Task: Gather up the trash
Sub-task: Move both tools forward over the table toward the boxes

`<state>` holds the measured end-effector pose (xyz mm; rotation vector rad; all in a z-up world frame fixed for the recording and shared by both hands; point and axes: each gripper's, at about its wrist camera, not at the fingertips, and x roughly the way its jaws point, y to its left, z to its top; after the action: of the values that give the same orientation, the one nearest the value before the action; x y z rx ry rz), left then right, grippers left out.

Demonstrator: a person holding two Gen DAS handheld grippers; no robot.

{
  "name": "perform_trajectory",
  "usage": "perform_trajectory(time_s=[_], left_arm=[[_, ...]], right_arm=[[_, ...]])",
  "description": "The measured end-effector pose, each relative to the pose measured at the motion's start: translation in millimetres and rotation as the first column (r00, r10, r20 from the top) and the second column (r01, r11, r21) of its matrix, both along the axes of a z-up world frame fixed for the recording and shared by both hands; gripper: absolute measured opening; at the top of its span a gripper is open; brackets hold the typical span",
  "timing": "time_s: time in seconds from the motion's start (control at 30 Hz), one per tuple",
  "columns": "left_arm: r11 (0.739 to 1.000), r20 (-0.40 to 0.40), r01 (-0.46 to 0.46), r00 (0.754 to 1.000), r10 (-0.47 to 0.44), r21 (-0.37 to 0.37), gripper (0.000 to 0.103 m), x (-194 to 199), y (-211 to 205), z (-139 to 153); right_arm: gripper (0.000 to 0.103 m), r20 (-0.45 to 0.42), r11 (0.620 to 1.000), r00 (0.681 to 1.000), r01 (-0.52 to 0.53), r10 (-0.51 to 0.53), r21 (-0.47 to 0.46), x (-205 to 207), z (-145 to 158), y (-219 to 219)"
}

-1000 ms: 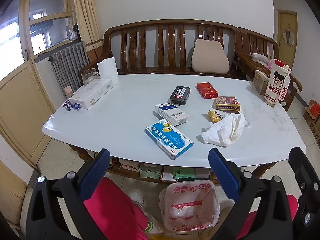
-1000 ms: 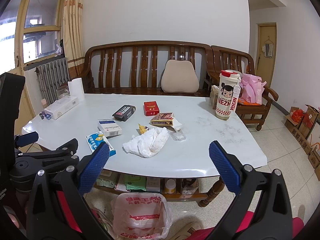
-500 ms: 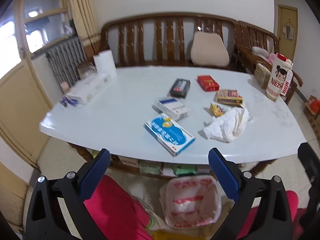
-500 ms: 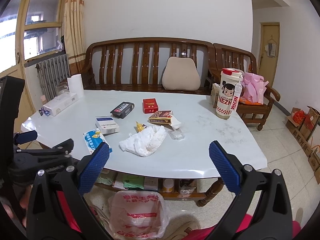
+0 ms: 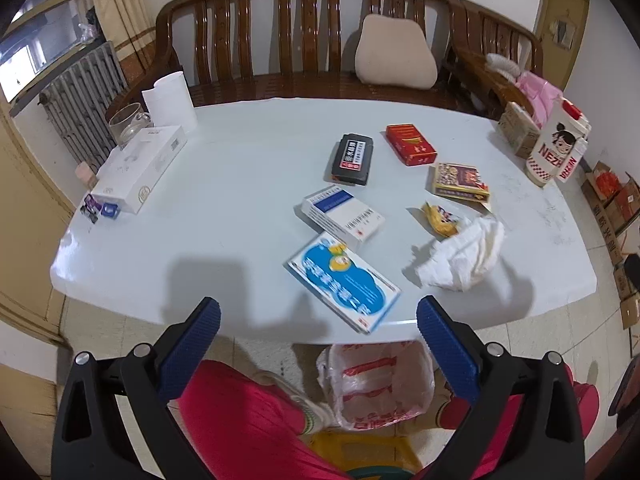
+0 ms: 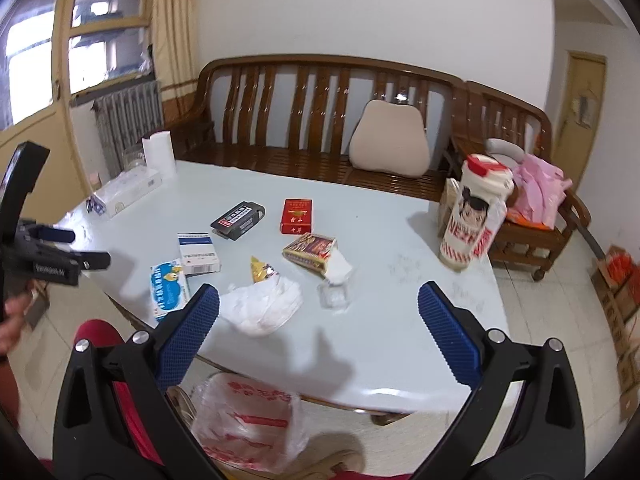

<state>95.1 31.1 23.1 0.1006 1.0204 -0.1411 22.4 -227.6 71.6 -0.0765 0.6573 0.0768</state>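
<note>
A home living room: a slatted wooden sofa point(image 5: 304, 36) with a beige cushion point(image 5: 394, 54) stands behind a low white bench point(image 5: 224, 184), a radiator point(image 5: 80, 92) sits under a curtained window, and the floor is tiled.

"NEZHA" on white cartoon cup point(image 5: 556, 148) (box labels unreadable).

Plastic bag point(image 6: 248, 424): lower centre of right wrist view, blurred; its red print unreadable; near edge partly behind the bench point(image 6: 400, 360) rim in left wrist view.
Tall cup point(image 6: 476, 216): right of frame, motion-smeared, lettering only partly legible.
Cardboard boxes point(image 5: 612, 200): far right, cut by the fisheye edge.
Person's hand point(image 6: 10, 320): left edge, blurred and cropped.
Clear wrapper point(image 6: 334, 298): contents indistinct.
</note>
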Motion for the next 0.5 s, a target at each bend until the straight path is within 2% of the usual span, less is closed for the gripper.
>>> perform_trajectory(time_s=[0.1,0.2,0.33,0.4,0.5], left_arm=[[1.000,-0.053,0.003,0.999,-0.002,0.012,0.096,20.2,-2.5,6.0],[0.998,-0.100,0.013,0.995,-0.008,0.058,0.096,38.2,-13.8,7.7],[0.997,-0.169,0.036,0.985,-0.023,0.073,0.096,57.4,-29.3,4.2],[0.997,-0.195,0.026,0.981,-0.012,0.069,0.096,67.7,-34.7,2.5],[0.999,-0.241,0.002,0.971,0.012,0.054,0.096,84.5,-39.7,-1.9]], right_arm=[[0.098,-0.054,0.998,0.996,-0.066,0.065,-0.022,28.1,8.2,-5.9],[0.098,-0.134,0.987,0.978,-0.158,0.158,0.010,59.8,12.8,-10.4],[0.098,-0.232,0.967,0.941,-0.253,0.245,-0.005,98.6,11.3,-3.0],[0.098,-0.282,0.944,0.908,-0.329,0.311,-0.017,116.2,7.0,5.3],[0.098,-0.349,0.923,0.867,-0.384,0.355,-0.016,139.9,-0.5,13.8]])
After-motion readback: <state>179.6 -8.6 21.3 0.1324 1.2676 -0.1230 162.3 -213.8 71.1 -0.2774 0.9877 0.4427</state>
